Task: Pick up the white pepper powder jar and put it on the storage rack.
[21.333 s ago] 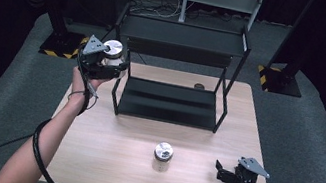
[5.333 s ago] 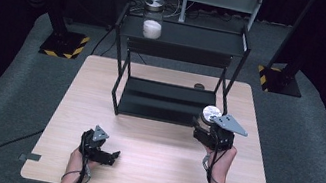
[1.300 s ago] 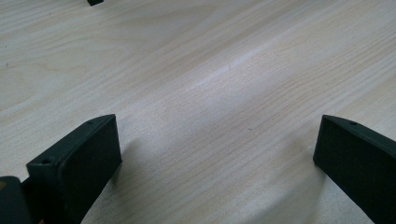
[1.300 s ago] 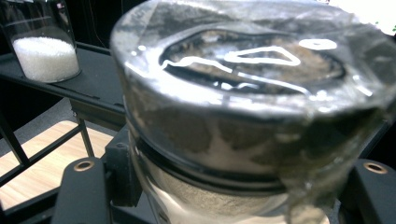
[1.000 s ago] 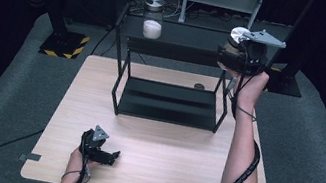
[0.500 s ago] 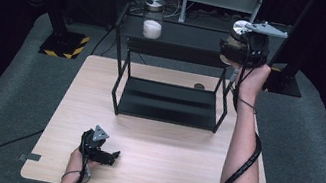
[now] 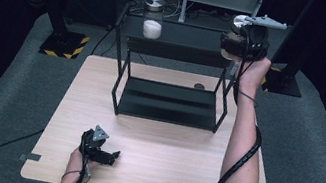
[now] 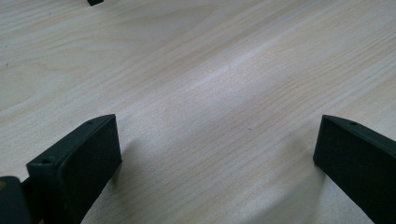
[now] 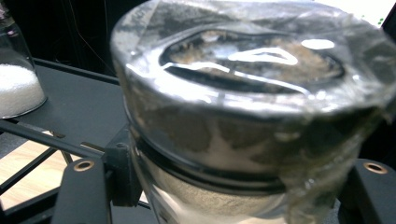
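Grey carpet surrounds a pale wooden table [image 7: 152,171] that carries a black two-level rack [image 7: 178,48] toward its far side. On the rack's top shelf, at the left, stands a jar of white grains [image 7: 153,17] with a metal lid. From the high view the right gripper [image 7: 241,37] is raised at the far right corner of that shelf, arm stretched forward. Its own view adds what the high view cannot: its jaws are clamped on a second jar [image 9: 252,116], glass with a shiny lid, close to the lens, above the black shelf. The left gripper [image 7: 106,155] rests on the near left of the table; its view shows jaws spread wide over bare wood grain, holding nothing
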The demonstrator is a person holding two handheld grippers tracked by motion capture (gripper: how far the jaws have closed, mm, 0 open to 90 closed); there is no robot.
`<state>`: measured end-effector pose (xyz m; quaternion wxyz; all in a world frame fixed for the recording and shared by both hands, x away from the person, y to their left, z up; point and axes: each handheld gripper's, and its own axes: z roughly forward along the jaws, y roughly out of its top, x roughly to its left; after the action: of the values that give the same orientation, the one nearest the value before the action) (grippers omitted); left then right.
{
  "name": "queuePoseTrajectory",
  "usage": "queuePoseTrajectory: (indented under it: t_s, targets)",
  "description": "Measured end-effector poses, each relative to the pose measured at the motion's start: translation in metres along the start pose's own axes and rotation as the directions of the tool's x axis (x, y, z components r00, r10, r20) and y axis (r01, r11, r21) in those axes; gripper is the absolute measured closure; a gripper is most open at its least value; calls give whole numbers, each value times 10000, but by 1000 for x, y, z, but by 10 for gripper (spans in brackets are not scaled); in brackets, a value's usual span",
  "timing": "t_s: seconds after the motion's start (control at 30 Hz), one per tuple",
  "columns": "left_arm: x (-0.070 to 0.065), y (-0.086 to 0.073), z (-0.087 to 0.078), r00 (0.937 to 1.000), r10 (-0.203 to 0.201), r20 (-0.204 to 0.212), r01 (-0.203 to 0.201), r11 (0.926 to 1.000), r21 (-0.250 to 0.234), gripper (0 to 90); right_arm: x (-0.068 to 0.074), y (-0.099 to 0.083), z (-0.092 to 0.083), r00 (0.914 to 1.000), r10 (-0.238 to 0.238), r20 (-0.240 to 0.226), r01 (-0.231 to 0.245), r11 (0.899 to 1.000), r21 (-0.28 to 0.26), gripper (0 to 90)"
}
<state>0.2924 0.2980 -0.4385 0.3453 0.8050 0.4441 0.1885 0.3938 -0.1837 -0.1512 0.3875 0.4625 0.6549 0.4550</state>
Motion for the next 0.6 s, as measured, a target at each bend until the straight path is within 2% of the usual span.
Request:
queuePoseTrajectory:
  t_s: [0.6]
  targets:
    - [0,0,0,10000,0,-3,0,10000,7,1,0,20,13,9995,-234,205,228,9994,258,302]
